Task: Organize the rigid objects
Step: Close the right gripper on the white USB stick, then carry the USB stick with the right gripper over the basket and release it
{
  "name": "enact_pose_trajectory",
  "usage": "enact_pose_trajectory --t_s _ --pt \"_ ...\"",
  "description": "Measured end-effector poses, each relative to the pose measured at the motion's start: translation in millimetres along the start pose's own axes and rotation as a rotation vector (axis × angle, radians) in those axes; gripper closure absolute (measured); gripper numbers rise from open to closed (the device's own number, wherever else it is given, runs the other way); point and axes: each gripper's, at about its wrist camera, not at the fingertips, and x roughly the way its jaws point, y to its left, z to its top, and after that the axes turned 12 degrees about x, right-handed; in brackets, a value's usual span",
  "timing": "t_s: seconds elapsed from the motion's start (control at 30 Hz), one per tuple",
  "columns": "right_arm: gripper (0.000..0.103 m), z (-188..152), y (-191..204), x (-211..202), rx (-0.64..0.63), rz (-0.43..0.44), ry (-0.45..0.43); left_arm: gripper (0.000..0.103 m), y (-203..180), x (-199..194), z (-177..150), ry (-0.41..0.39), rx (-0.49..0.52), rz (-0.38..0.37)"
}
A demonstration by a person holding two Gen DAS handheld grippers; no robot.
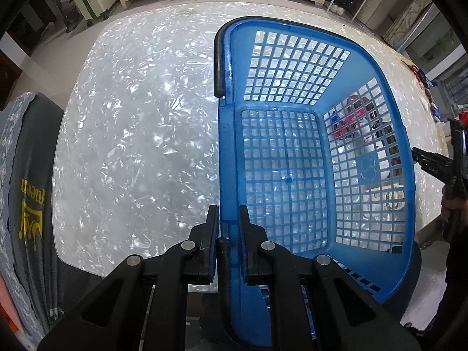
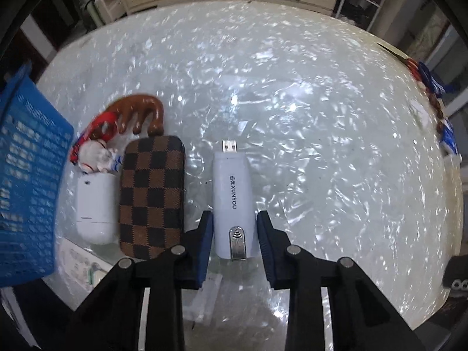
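My left gripper (image 1: 228, 219) is shut on the near-left rim of an empty blue mesh basket (image 1: 228, 117), with the basket's black handle (image 1: 223, 251) between the pads. In the right wrist view my right gripper (image 2: 235, 219) is shut on a white USB dongle (image 2: 231, 181) marked XUNYOU, metal plug pointing away. To its left lie a brown checkered case (image 2: 152, 196), a white oval case (image 2: 95, 207), a wooden comb (image 2: 140, 111) and a small white figurine (image 2: 93, 155) on a red strap. The basket (image 2: 26, 175) stands just left of them.
The pearly white table (image 1: 131, 131) extends wide to the left of the basket and beyond the dongle. Scissors and small items (image 2: 424, 70) line its right edge. A grey cloth-covered seat (image 1: 26, 190) stands at the table's near-left. Printed paper (image 2: 79, 266) lies by the near edge.
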Motion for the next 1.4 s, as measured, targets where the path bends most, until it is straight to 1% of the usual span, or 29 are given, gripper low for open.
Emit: enact_pose_trajectory --t_s 0.13,0.23,0.4,0.5,0.6,0.7,0.87,0.97,1.13,1.4 --pt "0.075 -4 -5 -20 0.014 0.007 -0.025 0.089 -2 0 1 -0.002 0.007 0.001" --pt "0.075 -11 -7 -33 0.029 0.025 -0.023 0.089 -1 -1 0 -0.006 0.011 -0.003" --pt "0.075 -18 -7 -34 0.06 0.054 0.011 0.089 0 -1 -1 -0.012 0.018 -0.007" --pt "0.075 -21 -8 -36 0.08 0.062 0.011 0.089 0 -1 -2 -0.014 0.019 -0.011" --pt "0.075 -16 -8 -46 0.098 0.077 -0.008 0.089 -1 -2 -2 -0.017 0.023 -0.014" --pt "0.075 -6 -7 -66 0.086 0.074 -0.034 0.089 -1 -2 -2 -0.019 0.023 -0.017" --pt "0.075 -2 0 -104 0.064 0.092 -0.088 0.089 -1 -3 -2 -0.023 0.024 -0.018" --pt "0.075 6 11 -123 0.037 0.113 -0.119 0.089 0 -3 -2 -0.025 0.026 -0.02" --pt "0.075 7 50 -144 -0.025 0.148 -0.159 0.089 -1 -3 -3 -0.035 0.028 -0.015" --pt "0.075 7 119 -156 -0.133 0.208 -0.183 0.089 0 -3 -5 -0.051 0.028 -0.02"
